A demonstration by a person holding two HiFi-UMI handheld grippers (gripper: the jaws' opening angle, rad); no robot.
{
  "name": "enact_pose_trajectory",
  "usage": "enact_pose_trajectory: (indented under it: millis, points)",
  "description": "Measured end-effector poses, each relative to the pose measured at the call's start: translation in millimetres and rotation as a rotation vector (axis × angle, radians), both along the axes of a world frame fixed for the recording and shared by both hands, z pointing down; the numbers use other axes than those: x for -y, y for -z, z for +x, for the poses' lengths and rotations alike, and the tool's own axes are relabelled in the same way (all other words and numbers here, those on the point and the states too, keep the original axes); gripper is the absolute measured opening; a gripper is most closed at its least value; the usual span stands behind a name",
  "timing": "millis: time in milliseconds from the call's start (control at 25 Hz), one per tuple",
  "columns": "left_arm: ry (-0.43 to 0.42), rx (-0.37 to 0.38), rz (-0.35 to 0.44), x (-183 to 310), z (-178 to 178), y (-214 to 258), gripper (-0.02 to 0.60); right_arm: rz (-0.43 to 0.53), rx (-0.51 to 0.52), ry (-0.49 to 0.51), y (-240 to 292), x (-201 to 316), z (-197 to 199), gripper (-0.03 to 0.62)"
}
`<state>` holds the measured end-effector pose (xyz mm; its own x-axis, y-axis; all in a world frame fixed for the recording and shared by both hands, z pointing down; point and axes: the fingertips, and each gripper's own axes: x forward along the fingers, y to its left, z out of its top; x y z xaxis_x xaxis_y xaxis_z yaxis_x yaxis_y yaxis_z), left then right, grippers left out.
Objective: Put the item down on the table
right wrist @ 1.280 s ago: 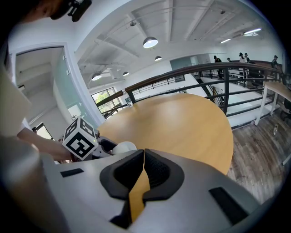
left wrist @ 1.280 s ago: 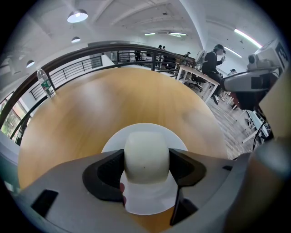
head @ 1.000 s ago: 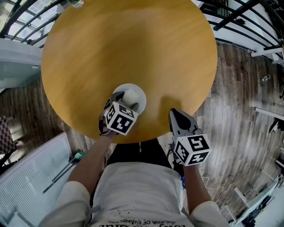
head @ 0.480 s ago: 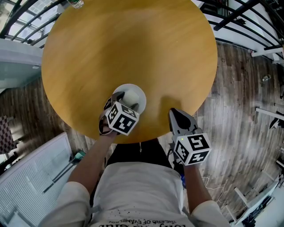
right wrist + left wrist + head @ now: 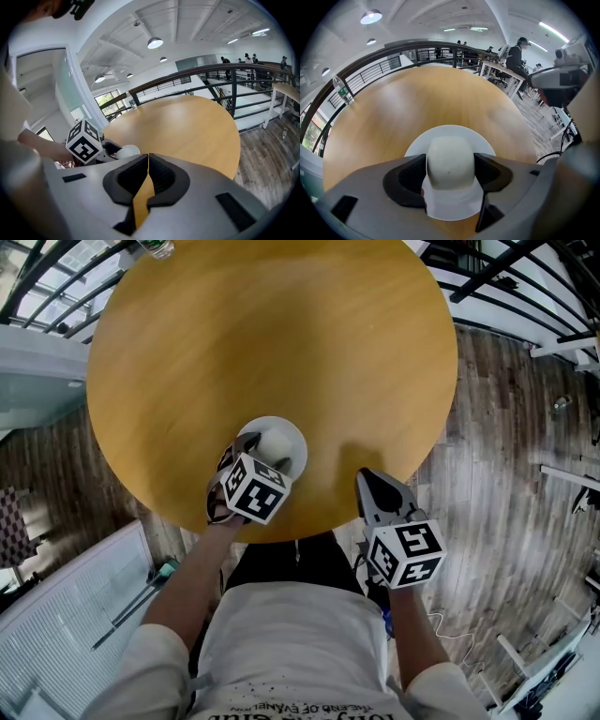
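Note:
A white round dish (image 5: 289,435) with a pale domed knob (image 5: 276,442) at its middle sits low over the near edge of the round wooden table (image 5: 281,334). My left gripper (image 5: 265,454) is shut on that knob; in the left gripper view the knob (image 5: 450,161) fills the gap between both jaws, with the dish rim (image 5: 450,133) spread beneath it. I cannot tell whether the dish touches the table (image 5: 440,93). My right gripper (image 5: 371,480) hangs over the table's near right edge, shut and empty (image 5: 147,174). The right gripper view also catches the dish (image 5: 128,151).
A clear bottle (image 5: 155,247) stands at the table's far left edge, and appears as a bottle (image 5: 342,91) in the left gripper view. Dark railings (image 5: 506,268) run behind the table. Wood flooring (image 5: 506,427) lies to the right. People stand in the distance (image 5: 518,51).
Almost nothing differs. The left gripper and the white dish have drifted a hair to the left; the right gripper has stayed put.

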<state>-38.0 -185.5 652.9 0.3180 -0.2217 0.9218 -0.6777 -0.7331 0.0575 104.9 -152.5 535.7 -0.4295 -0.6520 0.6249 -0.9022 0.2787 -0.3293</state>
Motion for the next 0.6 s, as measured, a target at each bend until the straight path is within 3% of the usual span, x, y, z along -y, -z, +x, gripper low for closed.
enact_pose_trajectory:
  millis: [600]
  points:
    - [-0.008,-0.006,0.020,-5,-5,11,0.327,0.008,0.005,0.010,4,-3,0,0.026]
